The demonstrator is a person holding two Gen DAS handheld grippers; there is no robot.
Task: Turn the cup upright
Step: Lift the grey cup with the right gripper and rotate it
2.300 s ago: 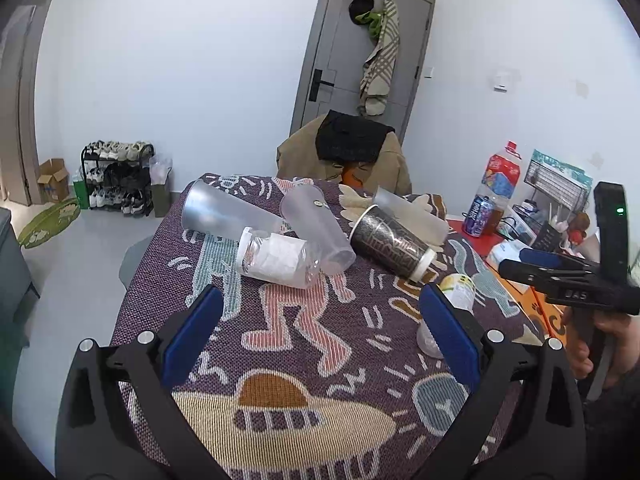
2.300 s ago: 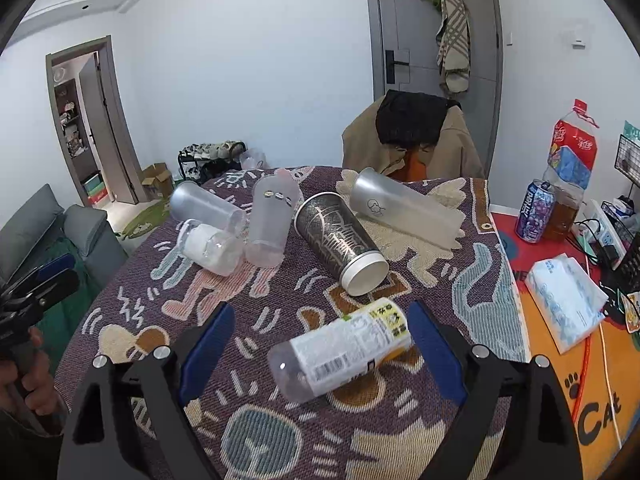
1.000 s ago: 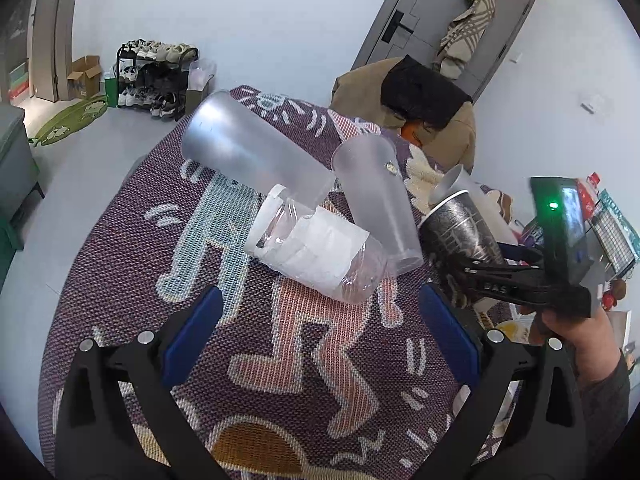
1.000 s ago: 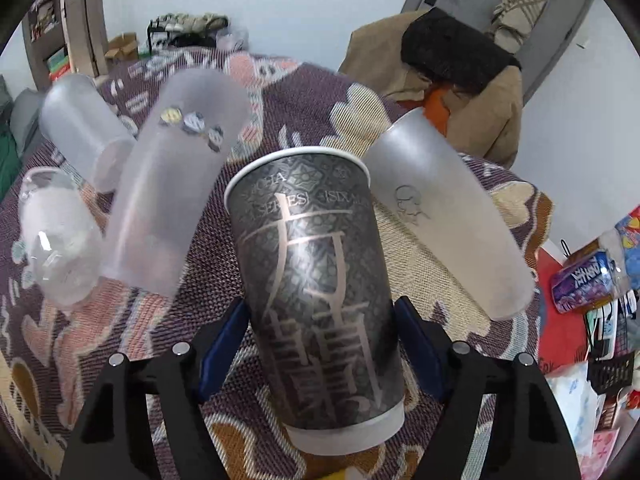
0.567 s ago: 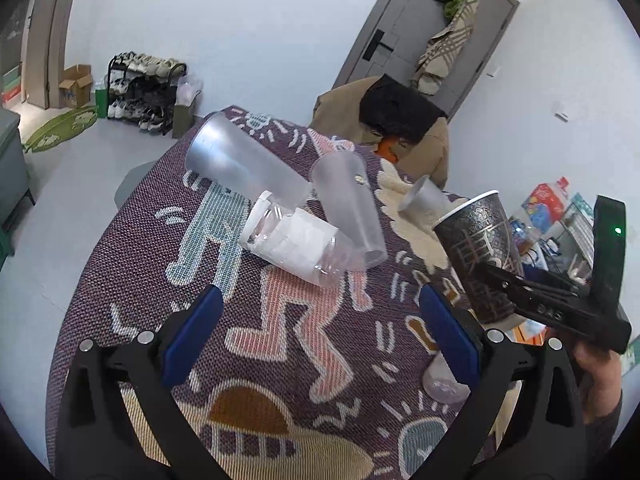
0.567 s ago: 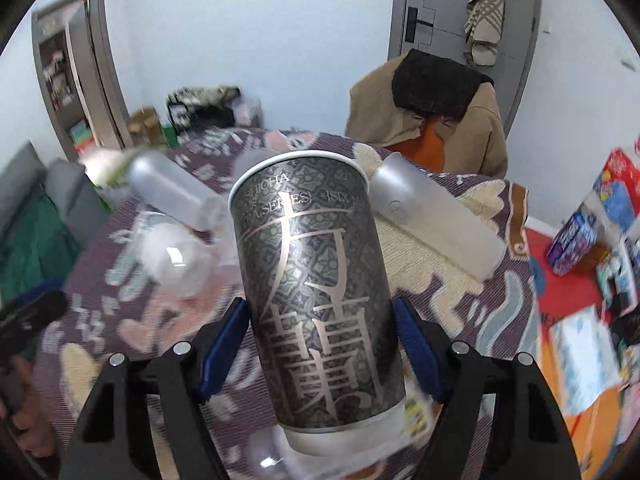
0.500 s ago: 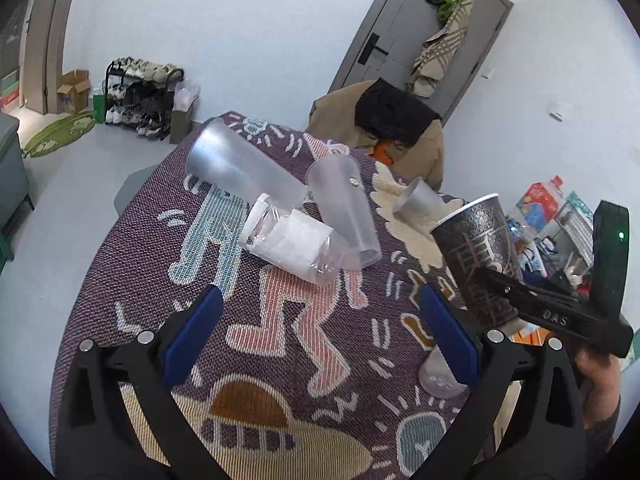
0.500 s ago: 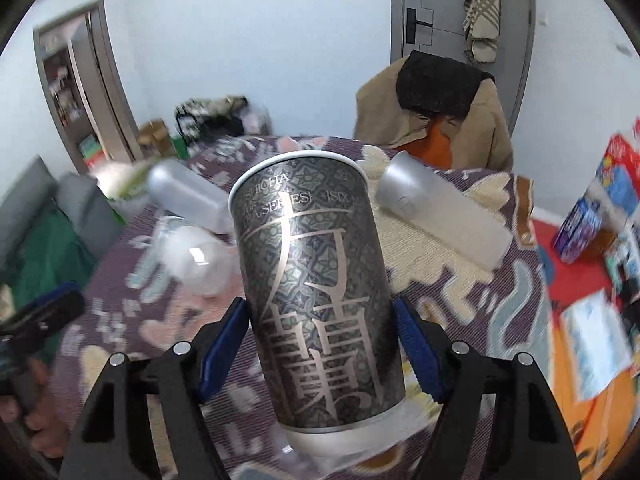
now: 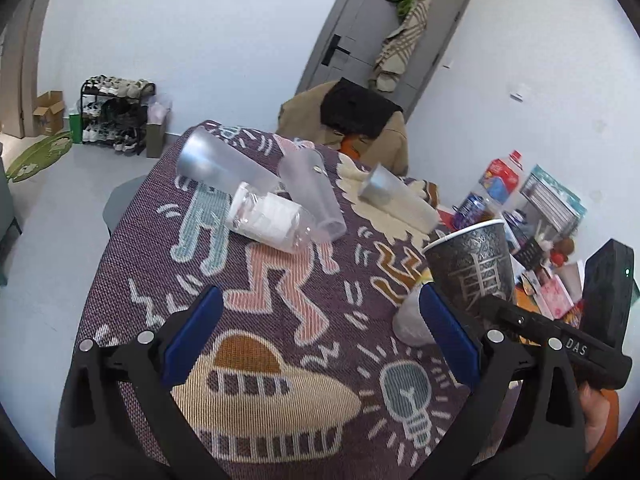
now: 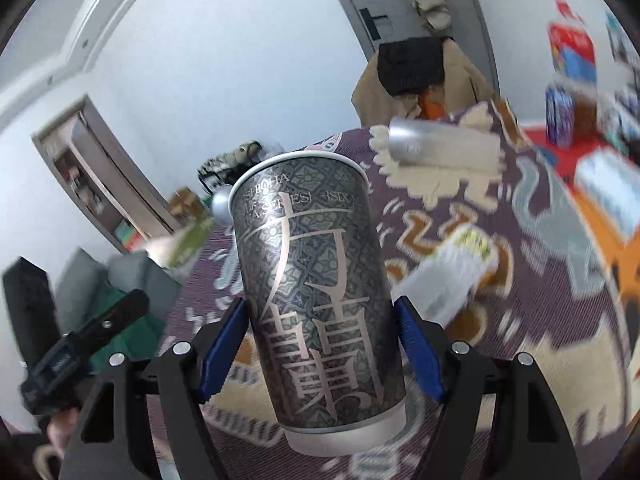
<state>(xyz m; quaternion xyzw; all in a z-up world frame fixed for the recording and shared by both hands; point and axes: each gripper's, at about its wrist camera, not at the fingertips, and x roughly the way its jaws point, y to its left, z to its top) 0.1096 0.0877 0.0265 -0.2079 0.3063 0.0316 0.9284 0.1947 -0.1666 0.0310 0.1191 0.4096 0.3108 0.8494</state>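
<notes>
Dark cup (image 9: 472, 268) upright between right fingers (image 9: 516, 320)

Hidden behind dark patterned cup (image 10: 320, 304): inner faces of right gripper (image 10: 320, 348) pads, plus tablecloth (image 10: 560, 320) at 12 o'clock of it. Motion-blurred at 3 o'clock in right wrist view: labelled bottle (image 10: 456, 272), lettering unreadable. In left wrist view, cup (image 9: 472, 264) base masked by right gripper (image 9: 516, 320); same bottle (image 9: 408, 320) half covered by left gripper (image 9: 316, 320) pad. Hand (image 9: 596, 412) cut off at 4 o'clock edge.

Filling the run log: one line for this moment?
right gripper: shut on dark paper cup, mouth up, lifted | left gripper: open, idle | table: clear cups lying
</notes>
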